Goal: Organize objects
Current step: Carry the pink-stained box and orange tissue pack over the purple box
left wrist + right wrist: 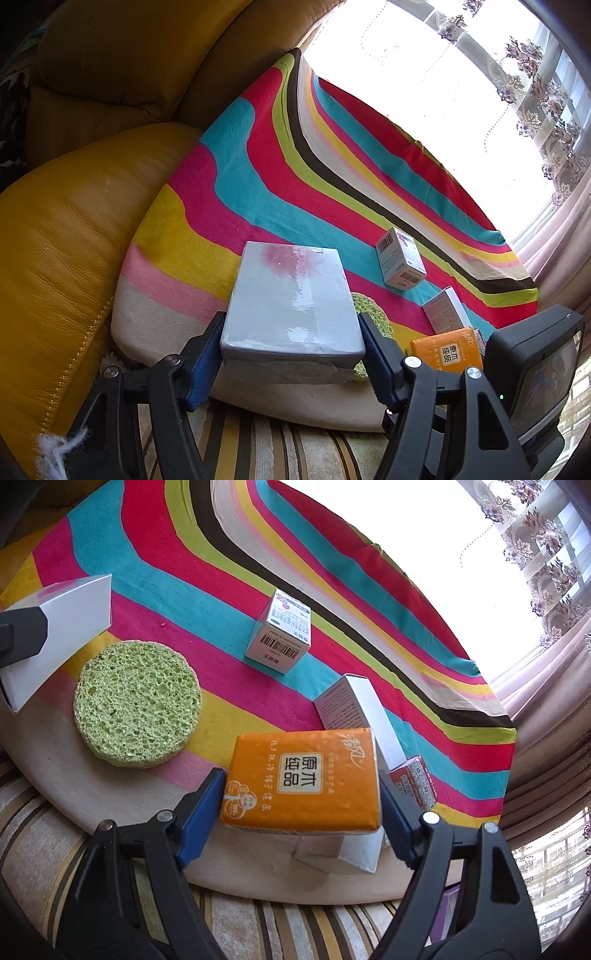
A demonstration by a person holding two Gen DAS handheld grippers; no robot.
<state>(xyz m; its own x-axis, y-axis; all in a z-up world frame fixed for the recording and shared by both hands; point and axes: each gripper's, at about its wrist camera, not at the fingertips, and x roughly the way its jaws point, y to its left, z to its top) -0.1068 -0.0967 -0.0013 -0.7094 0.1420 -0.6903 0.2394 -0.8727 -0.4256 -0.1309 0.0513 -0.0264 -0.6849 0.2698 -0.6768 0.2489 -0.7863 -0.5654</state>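
Gripping a glossy grey box (pixel 291 306) by its two long sides, the left gripper (pixel 291 350) had its blue-padded jaws about half open and pressed on the carton, held above the near edge of a round counter under a wavy striped cloth (pixel 236 192). A pink reflection lay on the box's shiny top. Beyond it stood a white barcode carton (pixel 400 262), and a mustard leather sofa (pixel 55 258) curved at the left.

From the right wrist, the right gripper (pixel 301 805) had its jaws at the sides of an orange tissue pack (pixel 303 779) printed with "原木纯品"; whether the pads pressed it I could not tell. The pack rested on a white box (pixel 354 853). A porous, round green sponge (pixel 138 703) lay left on the cloth.
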